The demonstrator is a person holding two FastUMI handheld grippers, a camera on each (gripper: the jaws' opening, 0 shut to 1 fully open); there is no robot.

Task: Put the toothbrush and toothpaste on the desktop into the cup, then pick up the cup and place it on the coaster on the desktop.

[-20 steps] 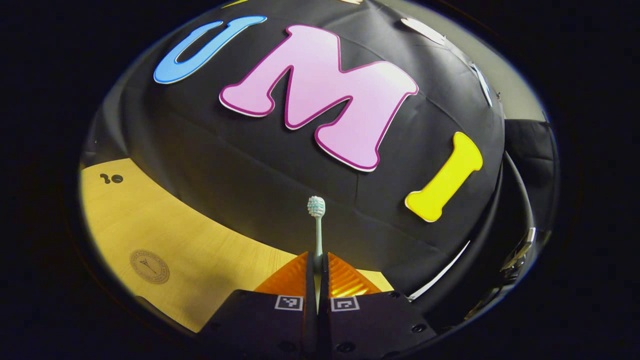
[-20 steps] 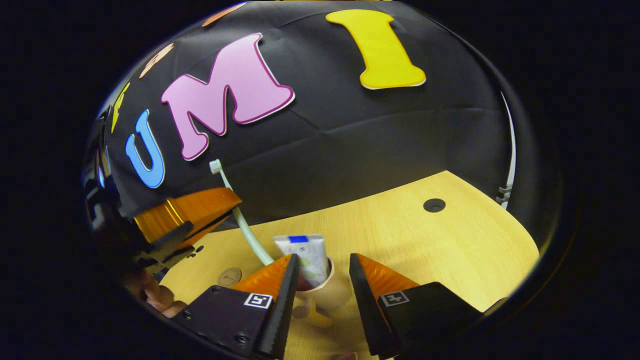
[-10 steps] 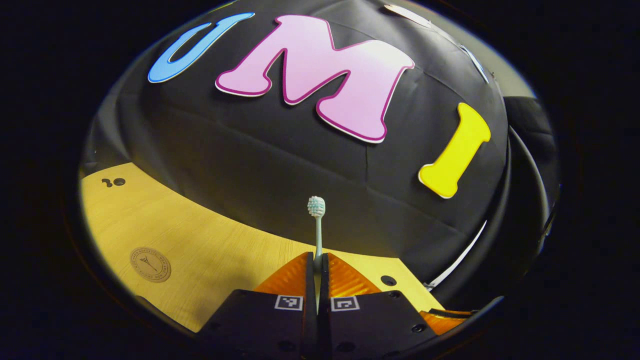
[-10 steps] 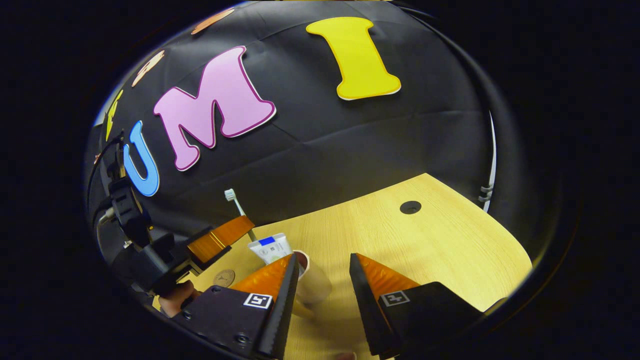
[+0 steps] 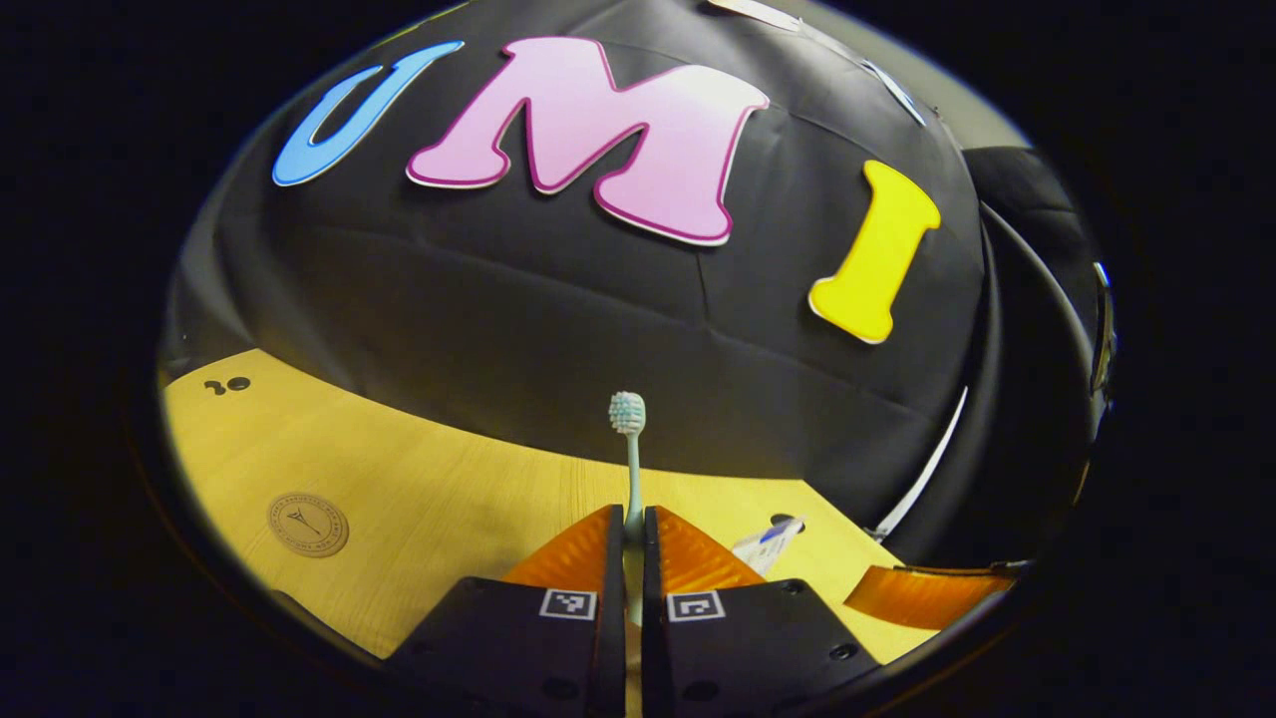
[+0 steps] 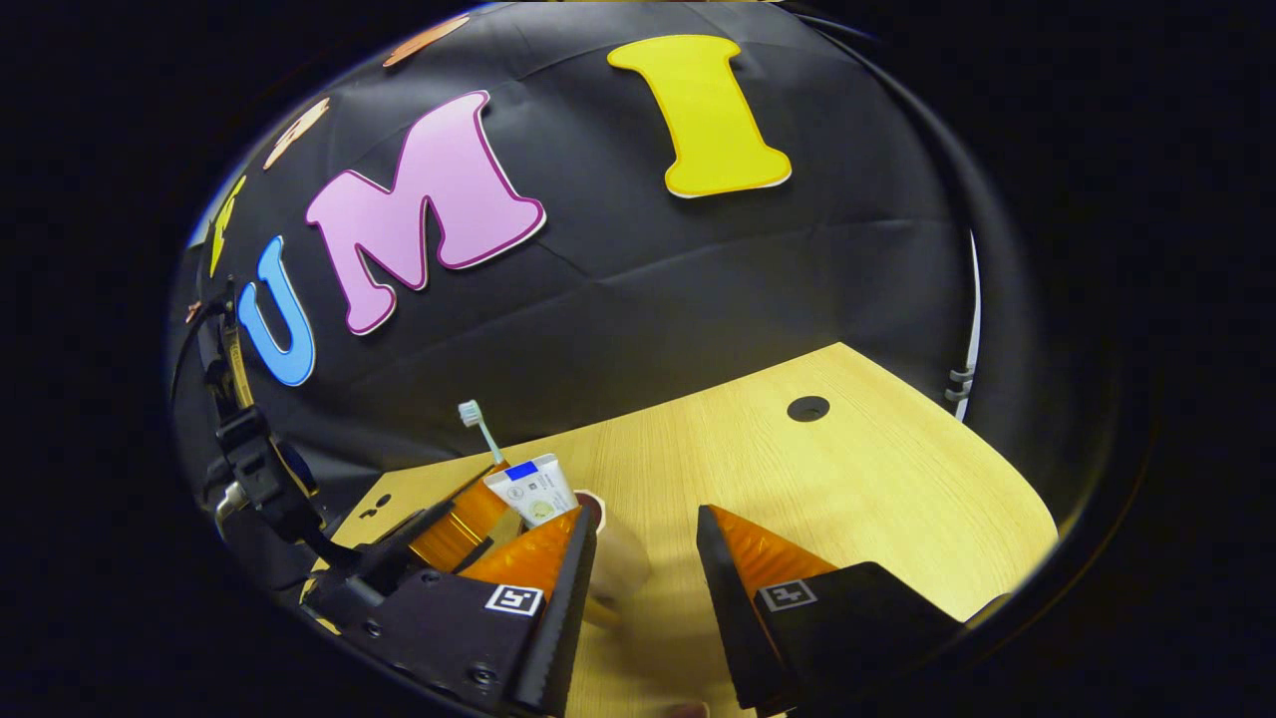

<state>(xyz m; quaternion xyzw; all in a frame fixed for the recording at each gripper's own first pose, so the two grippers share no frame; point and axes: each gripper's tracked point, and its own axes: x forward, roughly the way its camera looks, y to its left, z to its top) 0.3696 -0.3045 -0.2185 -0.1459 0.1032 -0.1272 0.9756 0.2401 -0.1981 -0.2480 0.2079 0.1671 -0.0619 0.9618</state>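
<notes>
My left gripper (image 5: 632, 521) is shut on a pale green toothbrush (image 5: 629, 439), whose white bristle head points up. The right gripper view shows this left gripper (image 6: 477, 499) close beside the cup's left, toothbrush (image 6: 480, 427) tilted above it. The beige cup (image 6: 616, 560) stands on the wooden table (image 6: 857, 499) with a white toothpaste tube (image 6: 533, 487) upright in it. My right gripper (image 6: 643, 534) is open, its fingers either side of the cup and a little back from it. The round brown coaster (image 5: 307, 524) lies at the left of the table.
A round cable hole (image 6: 807, 408) sits in the table at the far right, and small dark holes (image 5: 227, 385) lie at the far left. In the left gripper view the toothpaste's top (image 5: 766, 543) and an orange finger (image 5: 922, 595) of the right gripper appear low right.
The left gripper has come down and closer to the cup with the toothbrush. The right gripper has drawn back from the cup, which now looks smaller between its fingers.
</notes>
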